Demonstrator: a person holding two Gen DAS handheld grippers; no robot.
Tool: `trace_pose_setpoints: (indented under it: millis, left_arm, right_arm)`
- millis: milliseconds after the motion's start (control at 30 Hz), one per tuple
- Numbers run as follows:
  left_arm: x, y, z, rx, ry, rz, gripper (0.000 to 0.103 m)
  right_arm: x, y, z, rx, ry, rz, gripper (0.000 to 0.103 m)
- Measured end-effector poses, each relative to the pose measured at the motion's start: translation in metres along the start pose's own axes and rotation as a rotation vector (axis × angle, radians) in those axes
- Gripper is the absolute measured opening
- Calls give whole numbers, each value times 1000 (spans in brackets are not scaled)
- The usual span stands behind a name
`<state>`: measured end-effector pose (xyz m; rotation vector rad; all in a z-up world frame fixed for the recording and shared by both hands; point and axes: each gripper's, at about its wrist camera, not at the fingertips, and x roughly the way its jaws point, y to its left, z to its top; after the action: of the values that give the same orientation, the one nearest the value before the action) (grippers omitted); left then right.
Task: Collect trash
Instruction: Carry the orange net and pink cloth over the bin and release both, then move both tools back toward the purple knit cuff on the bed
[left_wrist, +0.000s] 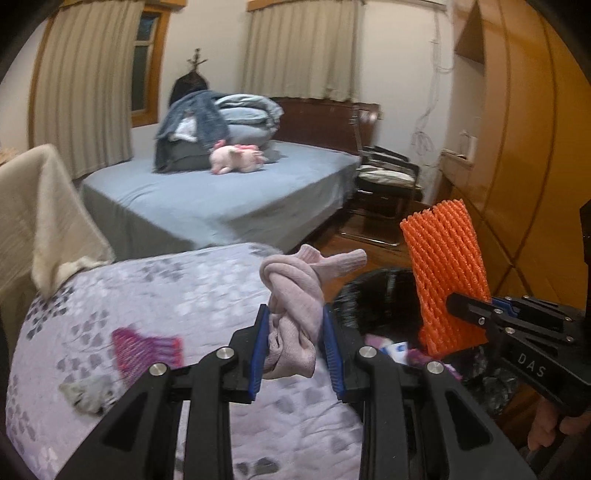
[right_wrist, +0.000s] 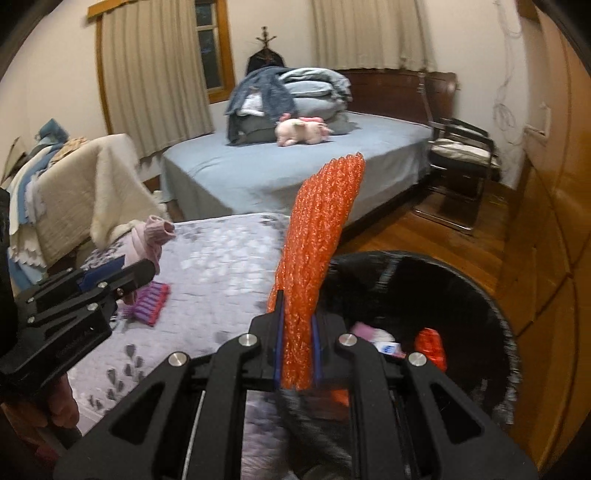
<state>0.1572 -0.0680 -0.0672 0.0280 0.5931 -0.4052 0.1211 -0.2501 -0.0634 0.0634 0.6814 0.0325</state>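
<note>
My left gripper (left_wrist: 297, 352) is shut on a knotted pink cloth (left_wrist: 295, 299), held above the purple flowered bedspread (left_wrist: 166, 295). My right gripper (right_wrist: 297, 356) is shut on an orange foam net sleeve (right_wrist: 317, 251) that stands upright between the blue pads. In the left wrist view the same orange net (left_wrist: 445, 273) hangs beside a black-lined trash bin (left_wrist: 380, 295). In the right wrist view the bin (right_wrist: 443, 288) lies just right of the gripper, with scraps inside. A purple-and-red foam net (left_wrist: 147, 345) and a grey crumpled scrap (left_wrist: 86, 393) lie on the bedspread.
A blue-sheeted bed (right_wrist: 295, 166) with folded bedding and a pink plush toy (right_wrist: 301, 131) stands beyond. A cream blanket (left_wrist: 40, 218) drapes over furniture at the left. A metal-framed chair (right_wrist: 461, 162) and wooden wardrobe doors (right_wrist: 546, 206) line the right, over wooden floor (right_wrist: 424, 229).
</note>
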Motion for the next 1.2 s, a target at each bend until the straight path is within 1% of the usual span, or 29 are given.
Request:
trace_pose_setpoints:
  millis: [133,267,467,567,633,700,767,800,833,900,1000,1067,1100,1200]
  left_arm:
    - [15,-30,5,34,4,-63,29]
    - [35,-60,6,65,25,-116,29]
    - [62,-95,6,104,43,-170,29]
    - [76,-110,5,118,59,-198,29]
    - [84,-117,6,122,76,-222,29]
    - [94,-124,6,126,105,-253,34]
    - [98,-125,6,121,119,-272,61]
    - [99,-125,7,115,121,-280,64]
    - [99,-123,7,112,121,-286,67]
    - [96,-118,6,110,122,-285,70]
    - [89,-101,5,93,112,-259,76]
    - [84,-88,6,79,101,-231,80]
    - [80,-80,6,71,95,-216,81]
    - [64,-51,6,34,68,-152,86]
  right_arm:
    - [-3,-33,-8,26,13,-64,11]
    - [-1,-58,-15,55,25,-113,11]
    - [8,-92,-29,93,47,-168,12]
    - [14,-103,-35,107,61,-191,14]
    - [17,-111,-41,118,70,-218,22]
    - [19,-117,-45,130,79,-238,55]
    - [17,-122,-48,131,75,-267,63]
    - [15,-123,-50,129,72,-276,69]
    - [13,-124,-52,127,66,-289,73]
    - [10,-125,-56,130,51,-312,86]
    - [3,-126,-59,139,27,-346,95]
    - [1,-122,-59,134,11,-353,97]
    - [-1,-118,-59,126,2,-351,97]
    - [-4,-106,-54,98,-23,-336,98]
